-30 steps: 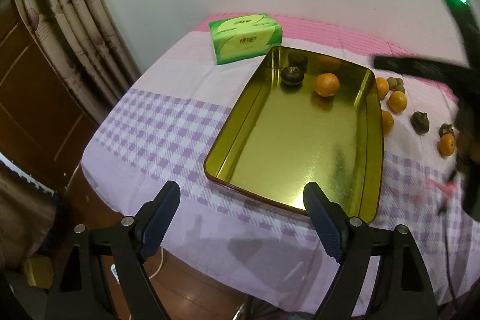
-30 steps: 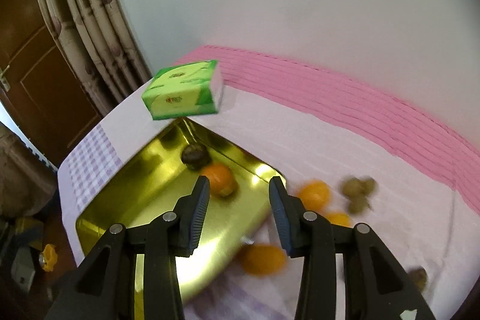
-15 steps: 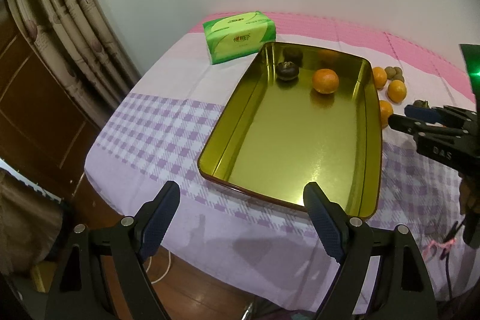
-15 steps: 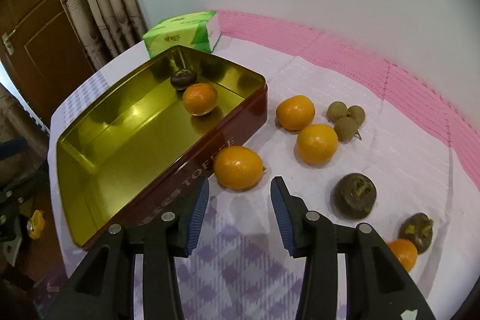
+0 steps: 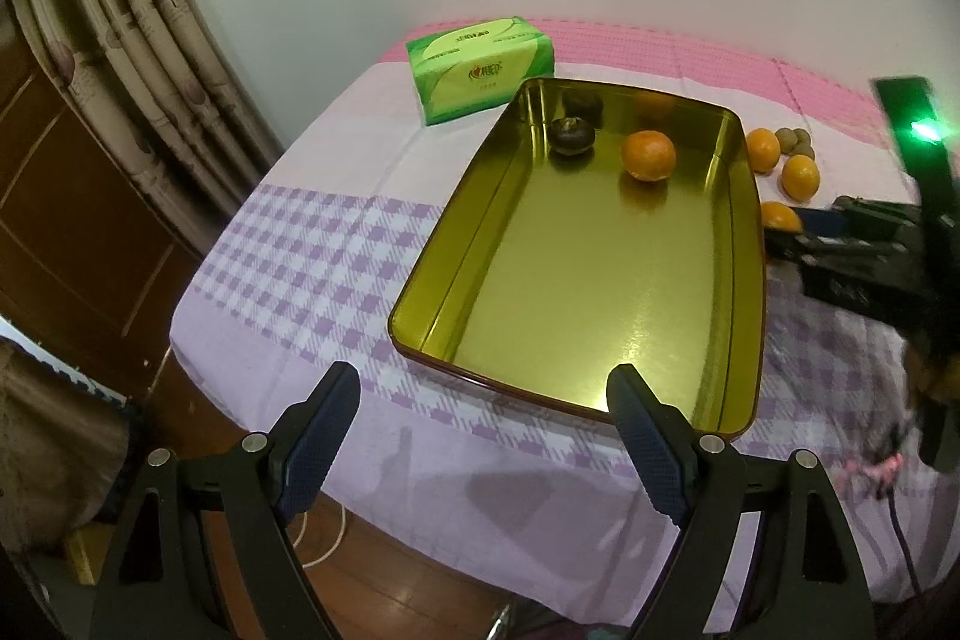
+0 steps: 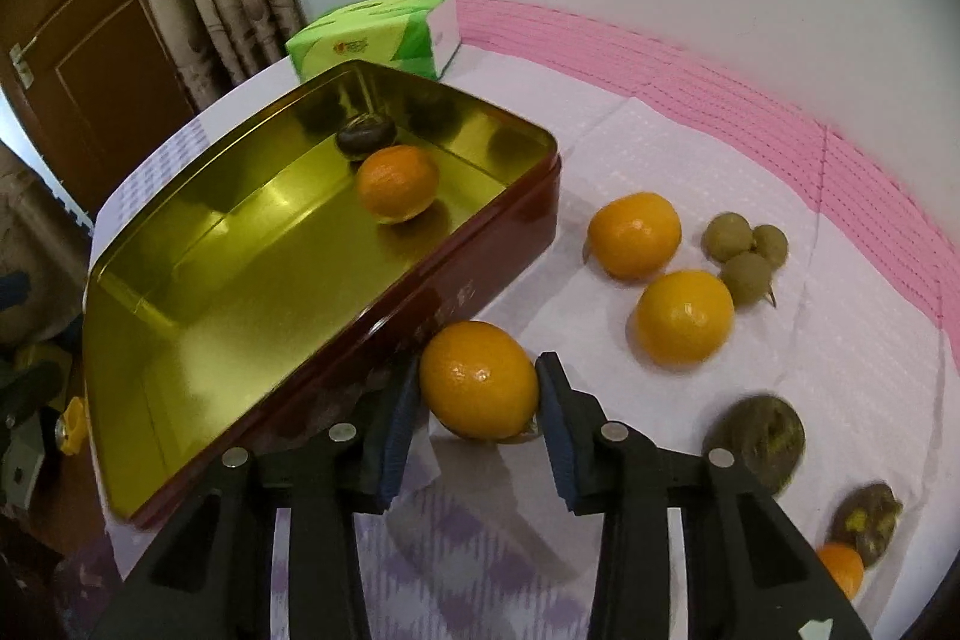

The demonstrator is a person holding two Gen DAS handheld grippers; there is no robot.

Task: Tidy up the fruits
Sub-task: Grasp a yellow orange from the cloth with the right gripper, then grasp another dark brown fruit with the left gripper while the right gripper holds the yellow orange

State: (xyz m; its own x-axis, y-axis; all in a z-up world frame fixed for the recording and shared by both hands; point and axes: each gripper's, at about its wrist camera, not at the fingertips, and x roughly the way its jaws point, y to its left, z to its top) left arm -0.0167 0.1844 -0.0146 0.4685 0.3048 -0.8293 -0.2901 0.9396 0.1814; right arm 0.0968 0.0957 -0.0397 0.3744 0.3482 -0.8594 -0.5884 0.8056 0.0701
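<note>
A gold-lined rectangular tin (image 6: 240,280) with a dark red outside lies on the checked cloth. It holds one orange (image 6: 397,183) and a dark mangosteen (image 6: 365,135). My right gripper (image 6: 478,376) is low beside the tin's long wall. Its jaws are closing on a loose orange (image 6: 477,391), and both pads press the fruit's sides. In the left wrist view the tin (image 5: 570,280) lies just beyond my left gripper (image 5: 483,382), which hangs open over the table's near edge with nothing between its fingers.
Right of the tin lie two more oranges (image 6: 634,235) (image 6: 684,316), three small longans (image 6: 744,250), two dark mangosteens (image 6: 756,439) (image 6: 867,520) and a small orange (image 6: 840,568). A green tissue box (image 5: 480,67) stands behind the tin. Curtains and a wooden door are on the left.
My right gripper has come down from above the tin to the orange beside its wall and closed around it. The left gripper's view has barely shifted.
</note>
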